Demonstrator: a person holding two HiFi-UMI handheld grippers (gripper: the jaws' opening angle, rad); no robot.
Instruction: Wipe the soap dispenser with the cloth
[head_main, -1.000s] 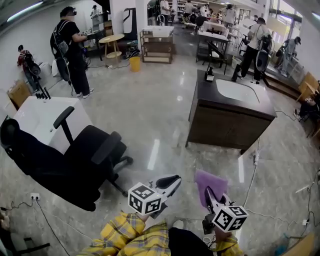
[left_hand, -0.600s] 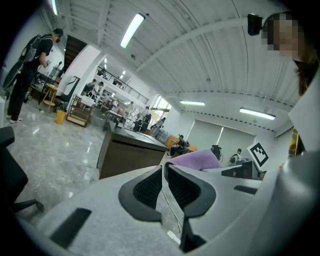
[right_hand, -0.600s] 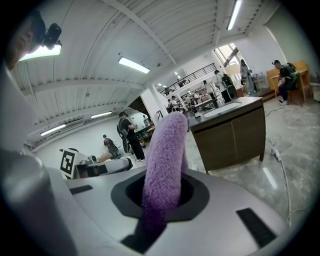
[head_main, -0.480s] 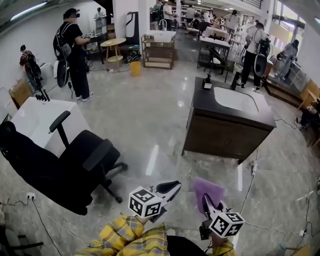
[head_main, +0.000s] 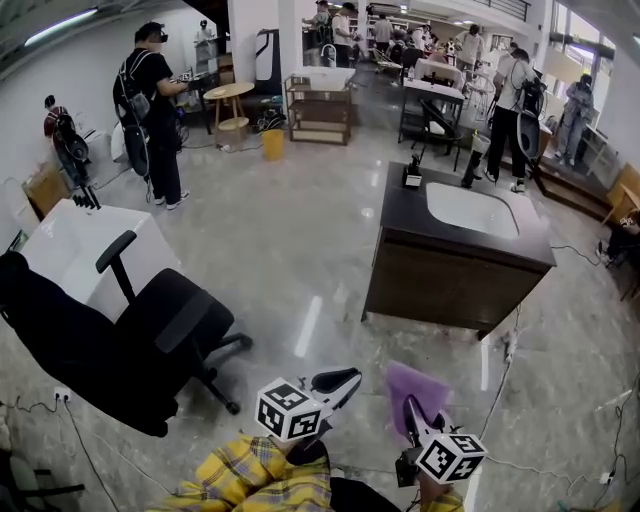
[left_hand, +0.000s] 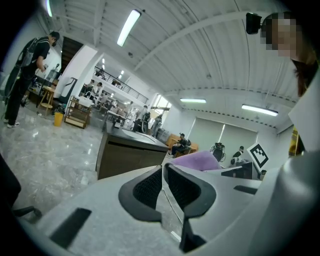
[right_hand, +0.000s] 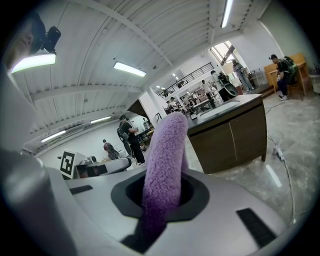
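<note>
The soap dispenser (head_main: 412, 173), a small dark pump bottle, stands at the far left corner of the dark vanity counter (head_main: 400, 215), beside its white basin (head_main: 470, 208). I hold a purple cloth (head_main: 417, 386) in my right gripper (head_main: 409, 403), which is shut on it; the cloth (right_hand: 166, 160) sticks up between the jaws. My left gripper (head_main: 349, 378) is shut with nothing in it, its pads (left_hand: 150, 186) pressed together. Both grippers hang low over the floor, well short of the vanity (left_hand: 127, 152), and the cloth (left_hand: 197, 161) shows at the left gripper view's right.
A black office chair (head_main: 150, 335) stands to the left beside a white tub-like unit (head_main: 75, 240). A cable and power strip (head_main: 510, 318) lie on the floor by the vanity's right end. Several people, tables and a shelf (head_main: 320, 95) stand farther back on the glossy floor.
The view has advanced toward the vanity, which now sits nearer and larger. Both grippers came along, still shut, the cloth still in the right one.
</note>
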